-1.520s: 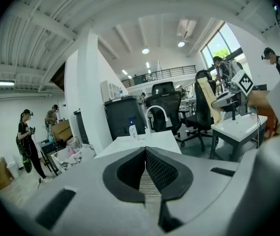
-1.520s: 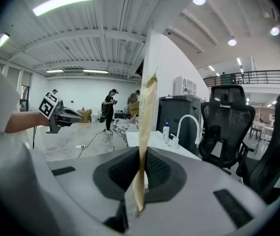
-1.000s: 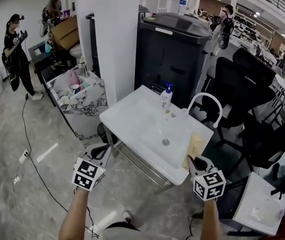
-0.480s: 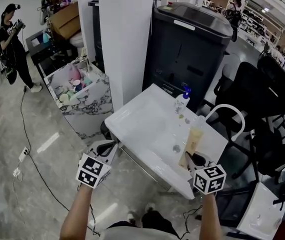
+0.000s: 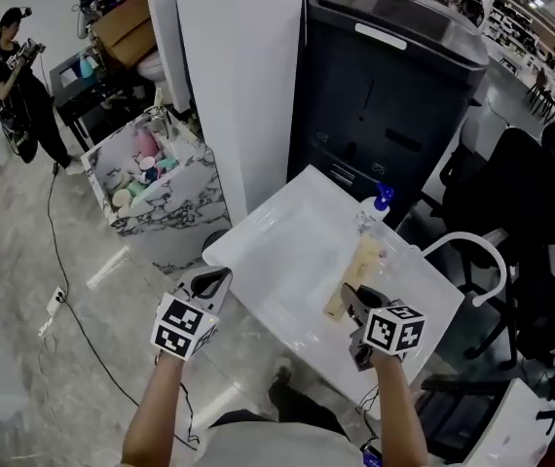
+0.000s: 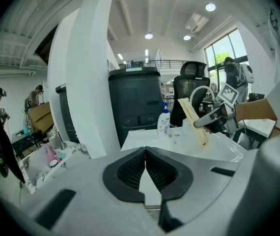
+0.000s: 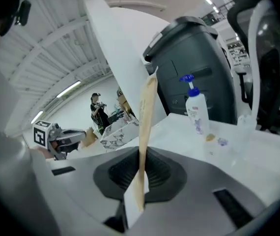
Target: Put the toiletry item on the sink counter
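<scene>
The toiletry item is a long flat tan tube. My right gripper is shut on its lower end and holds it above the white sink counter, over the basin. In the right gripper view the tube stands up from between the pads of the right gripper. My left gripper hovers at the counter's near left edge. Its jaws are shut with nothing between them. In the left gripper view the tube shows tilted over the counter.
A white pump bottle with a blue top stands at the counter's far edge, near a curved white faucet. Behind are a black bin and a white pillar. A marble-patterned box of toiletries sits left; black chairs stand right.
The head view has swung in closer to the sink. My right gripper with the tube has come from the counter's near right edge to over the basin. The left gripper keeps its place.
</scene>
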`<state>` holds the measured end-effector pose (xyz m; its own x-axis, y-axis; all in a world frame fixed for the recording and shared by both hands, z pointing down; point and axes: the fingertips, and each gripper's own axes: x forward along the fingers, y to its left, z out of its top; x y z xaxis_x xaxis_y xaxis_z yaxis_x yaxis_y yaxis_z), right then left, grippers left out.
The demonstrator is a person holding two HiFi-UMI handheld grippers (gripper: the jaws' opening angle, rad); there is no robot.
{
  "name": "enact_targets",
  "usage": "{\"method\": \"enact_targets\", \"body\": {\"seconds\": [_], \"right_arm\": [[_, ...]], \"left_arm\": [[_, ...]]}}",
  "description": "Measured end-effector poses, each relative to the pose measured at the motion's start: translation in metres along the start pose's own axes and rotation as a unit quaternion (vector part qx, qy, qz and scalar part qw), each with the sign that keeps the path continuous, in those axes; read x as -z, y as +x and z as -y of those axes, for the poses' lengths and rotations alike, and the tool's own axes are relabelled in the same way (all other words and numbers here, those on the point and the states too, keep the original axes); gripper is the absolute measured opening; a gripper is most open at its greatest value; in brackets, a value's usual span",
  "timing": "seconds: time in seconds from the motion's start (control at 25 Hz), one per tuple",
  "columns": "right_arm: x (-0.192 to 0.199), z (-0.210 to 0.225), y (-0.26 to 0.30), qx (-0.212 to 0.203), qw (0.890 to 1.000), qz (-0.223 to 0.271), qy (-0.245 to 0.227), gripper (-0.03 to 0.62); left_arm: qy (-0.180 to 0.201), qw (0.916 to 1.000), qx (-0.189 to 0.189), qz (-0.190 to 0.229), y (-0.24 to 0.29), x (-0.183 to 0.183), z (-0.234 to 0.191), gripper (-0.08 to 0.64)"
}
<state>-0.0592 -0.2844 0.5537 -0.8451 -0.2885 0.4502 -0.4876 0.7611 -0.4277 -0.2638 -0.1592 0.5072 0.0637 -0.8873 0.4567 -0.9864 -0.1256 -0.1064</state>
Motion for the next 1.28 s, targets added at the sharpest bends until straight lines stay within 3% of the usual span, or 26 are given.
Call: {"method": "enact_targets", "body": {"seconds": [0.2, 0.44, 0.64, 0.84, 1.04, 1.28], "right_arm": [[0.009, 0.021, 0.049, -0.020, 0.996, -0.022, 0.082, 0.021], [0.015, 0.037, 0.105, -0.029, 0.982, -0.035, 0.185, 0.021], [0.032, 0.038, 0.146, -0.023, 0.965, -0.040, 0.258, 0.023], [0.042, 0.049, 0.193, 0.013, 0.945, -0.034, 0.326, 0.023], [0.053, 0.062, 0.234, 0.045, 0.930, -0.045, 0.363, 0.025], [0.065, 0.070, 0.256, 0.093, 0.928, -0.078, 0.352, 0.031]], "left_arm": [[-0.004, 1.0000, 0.001, -0.009, 0.037, -0.009, -0.025, 0.009], [-0.003, 0.9997, 0.013, -0.022, 0.071, -0.008, -0.058, 0.009], [-0.001, 0.9982, 0.047, -0.038, 0.091, 0.011, -0.086, 0.009], [0.002, 0.9957, 0.080, -0.047, 0.115, 0.022, -0.132, 0.009], [0.008, 0.9905, 0.123, -0.061, 0.136, 0.038, -0.159, 0.009], [0.015, 0.9848, 0.161, -0.064, 0.158, 0.045, -0.183, 0.009]]}}
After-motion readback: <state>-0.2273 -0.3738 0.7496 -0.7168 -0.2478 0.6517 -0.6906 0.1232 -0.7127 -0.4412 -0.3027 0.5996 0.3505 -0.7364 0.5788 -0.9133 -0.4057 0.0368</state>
